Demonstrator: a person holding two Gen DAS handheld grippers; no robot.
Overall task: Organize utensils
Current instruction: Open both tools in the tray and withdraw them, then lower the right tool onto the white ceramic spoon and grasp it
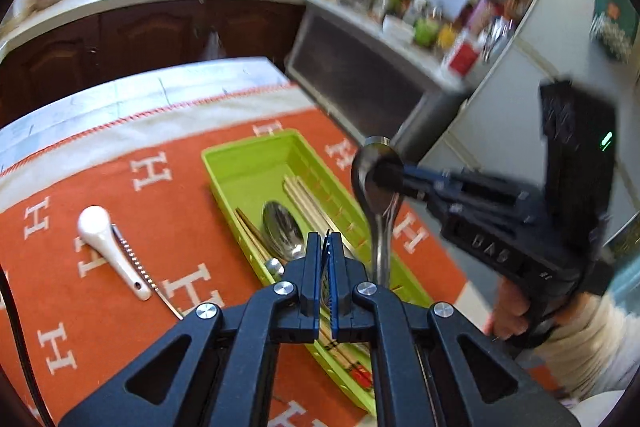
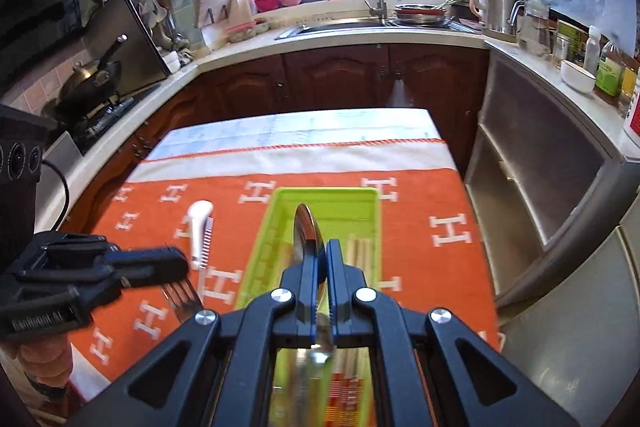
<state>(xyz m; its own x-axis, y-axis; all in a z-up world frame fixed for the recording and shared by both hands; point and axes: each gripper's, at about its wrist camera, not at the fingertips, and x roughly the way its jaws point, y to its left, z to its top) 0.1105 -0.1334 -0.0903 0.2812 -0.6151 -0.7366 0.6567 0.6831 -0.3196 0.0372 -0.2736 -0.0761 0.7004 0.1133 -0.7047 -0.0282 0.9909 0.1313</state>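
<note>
A green tray [image 1: 240, 163] [image 2: 360, 199] lies on the orange cloth and holds chopsticks [image 1: 308, 203] and a metal spoon [image 1: 282, 227]. My right gripper [image 2: 323, 247] [image 1: 394, 173] is shut on a second metal spoon [image 1: 378, 187] [image 2: 306, 227] and holds it above the tray. My left gripper [image 1: 328, 241] [image 2: 182, 261] is shut and empty, over the tray's near part in its own view. A white ceramic spoon [image 1: 104, 243] [image 2: 198, 231] and a serrated knife [image 1: 138, 263] lie left of the tray. A fork [image 2: 182, 297] lies under the left gripper.
The orange cloth [image 1: 120, 307] covers a small table; its white border and far edge [image 2: 304, 143] lie beyond the tray. Dark wood cabinets [image 2: 336, 75] and a counter with a sink stand behind. A steel cabinet [image 2: 532, 147] stands to the right.
</note>
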